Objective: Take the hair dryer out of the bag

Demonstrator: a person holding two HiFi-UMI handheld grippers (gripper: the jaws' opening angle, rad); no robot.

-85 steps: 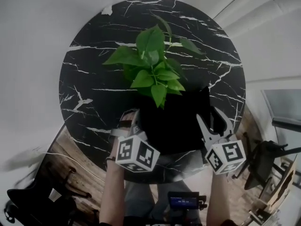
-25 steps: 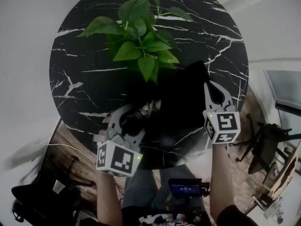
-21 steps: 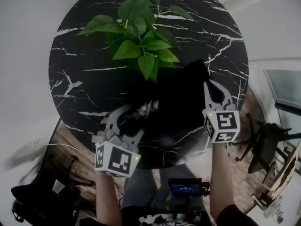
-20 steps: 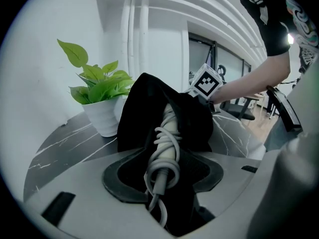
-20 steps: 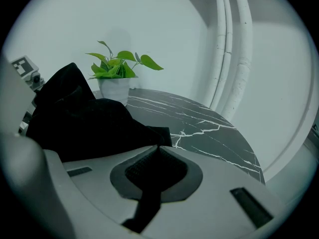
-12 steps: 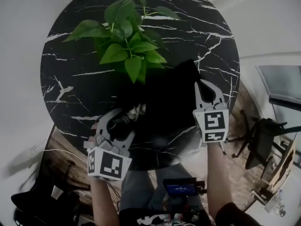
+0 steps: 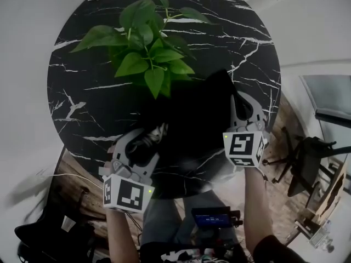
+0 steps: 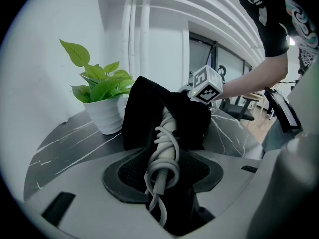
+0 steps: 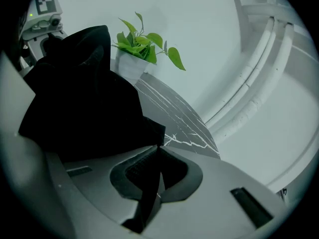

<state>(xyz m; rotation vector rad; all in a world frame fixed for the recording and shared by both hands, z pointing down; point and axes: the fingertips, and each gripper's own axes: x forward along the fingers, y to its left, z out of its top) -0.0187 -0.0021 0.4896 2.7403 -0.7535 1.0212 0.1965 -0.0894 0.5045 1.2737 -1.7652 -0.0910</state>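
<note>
Left gripper view shows extraction in hand: the left gripper [image 8: 162, 169] is clamped on the hair dryer [image 8: 167, 129], whose cord-wrapped handle sticks out of the black bag [image 8: 142, 101] on the marble table [image 7: 88, 92]. Only the right gripper view shows the right gripper [image 9: 157, 176] pinched together on bag fabric. The next move likely calls for pulling dryer and bag apart.
</note>
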